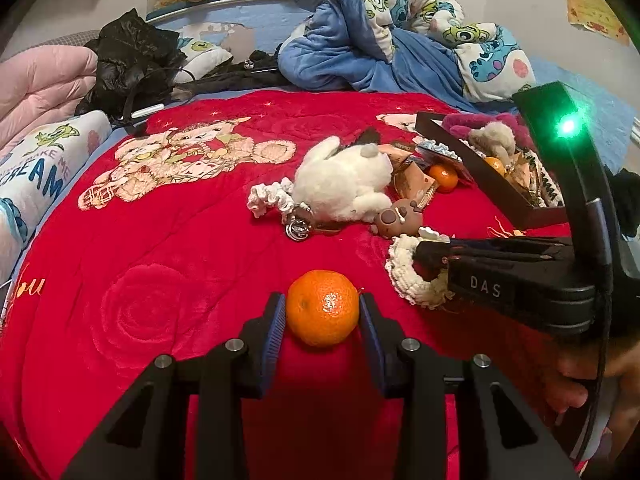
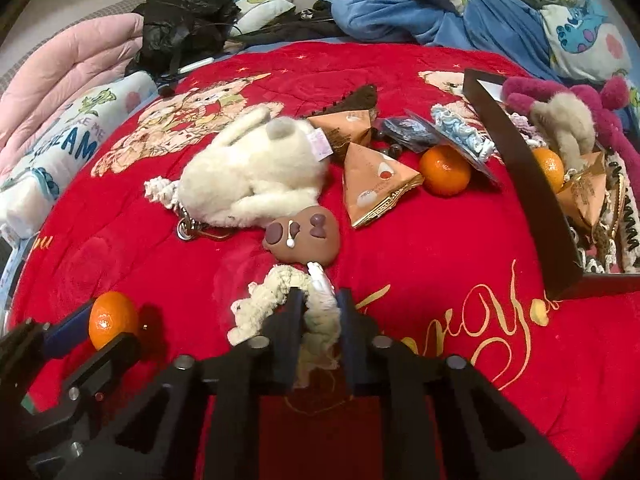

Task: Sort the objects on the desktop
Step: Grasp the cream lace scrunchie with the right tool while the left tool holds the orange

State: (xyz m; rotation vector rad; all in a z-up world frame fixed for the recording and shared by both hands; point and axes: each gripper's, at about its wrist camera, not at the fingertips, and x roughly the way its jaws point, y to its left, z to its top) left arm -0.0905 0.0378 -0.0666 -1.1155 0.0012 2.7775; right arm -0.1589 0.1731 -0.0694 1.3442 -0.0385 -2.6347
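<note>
Left tongs: we see our left tongs (image 1: 323,320) clamped on a mandarin (image 1: 323,313), blue pads pressed to both its sides, just above the red blanket (image 1: 160,260) on the bed.
Right tongs: our right tongs (image 2: 319,312) are squeezed together on a cream crocheted scrunchie (image 2: 280,300); part of it bunches between the fingers (image 2: 294,320), the rest lies on the blanket.
Near the scrunchie: we find a brown bear-face charm (image 2: 306,240) just beyond it, then a white plush toy (image 2: 256,184) with a keyring (image 2: 186,226).
Further out: two orange triangular snack packets (image 2: 376,188), a second mandarin (image 2: 445,174) and a blue-white scrunchie in a wrapper (image 2: 464,136) lie together.
Box: we see a dark box (image 2: 516,168) at the right, holding a third mandarin (image 2: 550,174), a magenta plush (image 2: 568,108) and another packet.
</note>
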